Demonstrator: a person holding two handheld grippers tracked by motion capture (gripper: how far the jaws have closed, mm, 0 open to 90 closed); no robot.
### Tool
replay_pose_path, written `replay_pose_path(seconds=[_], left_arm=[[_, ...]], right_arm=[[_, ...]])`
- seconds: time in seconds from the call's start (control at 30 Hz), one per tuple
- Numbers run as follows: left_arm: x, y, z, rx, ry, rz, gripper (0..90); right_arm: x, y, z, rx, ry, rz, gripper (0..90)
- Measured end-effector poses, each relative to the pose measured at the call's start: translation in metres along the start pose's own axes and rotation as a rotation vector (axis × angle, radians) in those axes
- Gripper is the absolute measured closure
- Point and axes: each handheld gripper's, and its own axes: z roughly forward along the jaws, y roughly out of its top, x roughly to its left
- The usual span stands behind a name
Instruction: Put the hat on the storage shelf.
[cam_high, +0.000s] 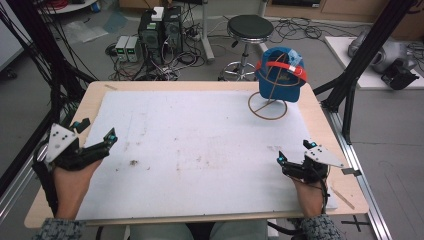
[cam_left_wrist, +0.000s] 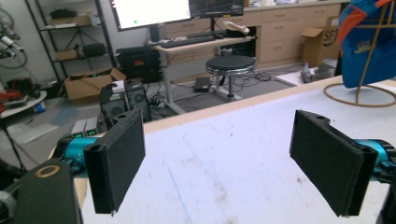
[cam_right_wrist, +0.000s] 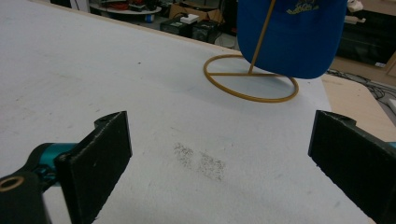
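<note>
1. The blue fabric cap with an orange-red band (cam_high: 280, 72) hangs on a thin golden wire stand with a ring base (cam_high: 268, 107) at the far right of the white foam mat (cam_high: 200, 145); the stand props the crown up off the mat, likely so the cap keeps its shape and can be taken from the side

2. The left gripper (cam_high: 97, 145) rests low at the mat's near left edge, its black padded jaws spread wide with nothing but bare mat between them; it sits well apart from the cap

3. The right gripper (cam_high: 295, 154) lies at the near right edge, jaws likewise wide apart and empty, pointing up the mat toward the stand, which suits it as the nearer hand for any reach to the cap

4. Both grippers keep to the near corners, which leaves the middle of the mat free
</note>
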Motion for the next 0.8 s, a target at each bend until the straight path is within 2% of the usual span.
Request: replay_pose_path(seconds=[0.1, 0.17, 0.27, 0.37, 0.47, 0.53, 0.7, 0.8], left_arm=[[-0.002, -0.02, -0.003, 0.006, 0.025, -0.039, 18.6], [-0.001, -0.026, -0.001, 0.043, 0.024, -0.03, 17.8], [-0.001, -0.032, 0.0, 0.035, 0.031, -0.011, 17.8], [-0.001, -0.038, 0.005, 0.05, 0.037, -0.001, 17.7], [-0.001, -0.043, 0.006, 0.06, 0.028, -0.001, 17.7], [-0.002, -0.045, 0.005, 0.061, 0.028, 0.009, 17.7], [-0.002, -0.045, 0.001, 0.054, 0.026, -0.002, 17.5], [-0.003, -0.045, 0.0, 0.054, 0.017, 0.004, 17.5]], right_arm=[[0.001, 0.001, -0.003, -0.009, -0.007, 0.001, 5.1], [0.001, 0.001, -0.004, -0.017, -0.008, 0.006, 5.0], [-0.001, 0.0, -0.004, -0.015, -0.014, 0.007, 5.1], [-0.003, -0.002, -0.003, -0.015, -0.022, 0.015, 5.0], [-0.006, -0.002, -0.001, -0.011, -0.026, 0.032, 5.0], [-0.006, -0.002, 0.0, -0.011, -0.032, 0.019, 5.0], [-0.005, -0.002, 0.002, -0.009, -0.028, 0.029, 5.0], [-0.004, -0.001, 0.003, -0.009, -0.023, 0.016, 5.0]])
